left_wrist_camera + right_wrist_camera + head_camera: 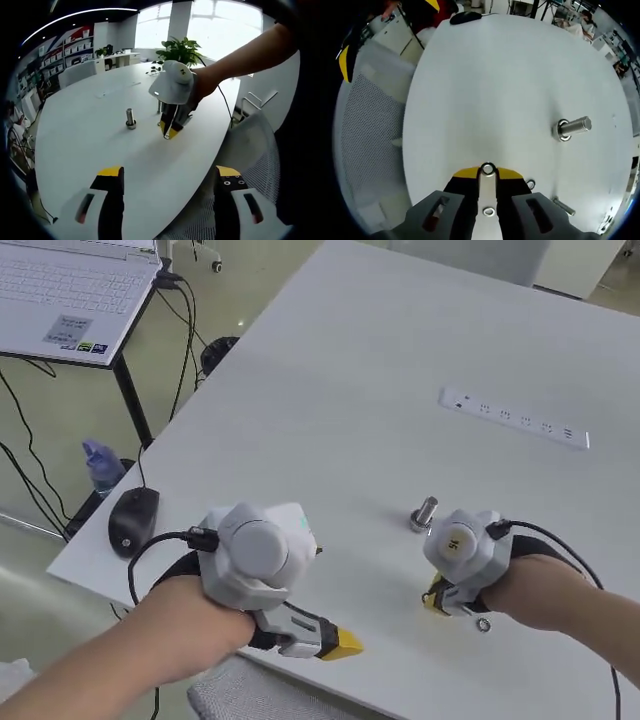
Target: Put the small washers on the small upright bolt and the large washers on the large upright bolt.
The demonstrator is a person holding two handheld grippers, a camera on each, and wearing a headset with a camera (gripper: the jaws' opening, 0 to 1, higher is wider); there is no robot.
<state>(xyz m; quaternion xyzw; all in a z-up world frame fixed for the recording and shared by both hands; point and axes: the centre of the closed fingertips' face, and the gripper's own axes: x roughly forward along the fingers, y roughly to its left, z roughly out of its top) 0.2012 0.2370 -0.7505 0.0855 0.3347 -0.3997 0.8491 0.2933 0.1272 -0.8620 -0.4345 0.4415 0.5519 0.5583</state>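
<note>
The white desk carries everything. At its near edge the left tongs stand wide open on nothing, while the right tongs are pinched on one washer whose size is hard to judge. Two bolts show: the large bolt stands upright mid-desk with a ring at its foot, and the small bolt is dim and hard to make out by the right jaw, where a second washer lies loose.
</note>
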